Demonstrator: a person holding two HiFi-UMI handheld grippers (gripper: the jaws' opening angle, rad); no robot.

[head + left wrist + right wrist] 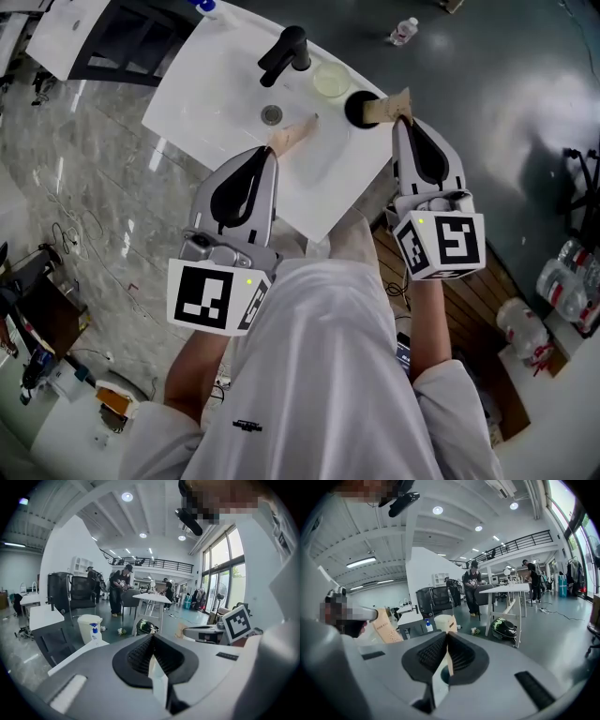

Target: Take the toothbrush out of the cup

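Both pairs of tongs are hanging over the white bench [214,66] with the basin sunk into it. The left tongs [292,136] are sitting above the bowl, near the drain [272,114], pressed together with nothing between them. The right tongs [389,105] are likewise pressed together and empty, their tip just beside the black cup [355,110] at the bench's edge. A clear cup [330,80] is standing between that one and the tap [284,54].

I am not making out the toothbrush in any view. My guess is that it is resting inside the black cup, since that is where the right tongs are pointing.

The trouble I am expecting comes from those closed tips. If they are not spreading before they reach the rim, they are likely to be nudging the cup instead of gripping anything, and a cup so close to the edge could be tipping off the bench or rolling into the bowl. A brush wedged in a light cup may also be dragging the cup up with it unless the left tongs are steadying it.
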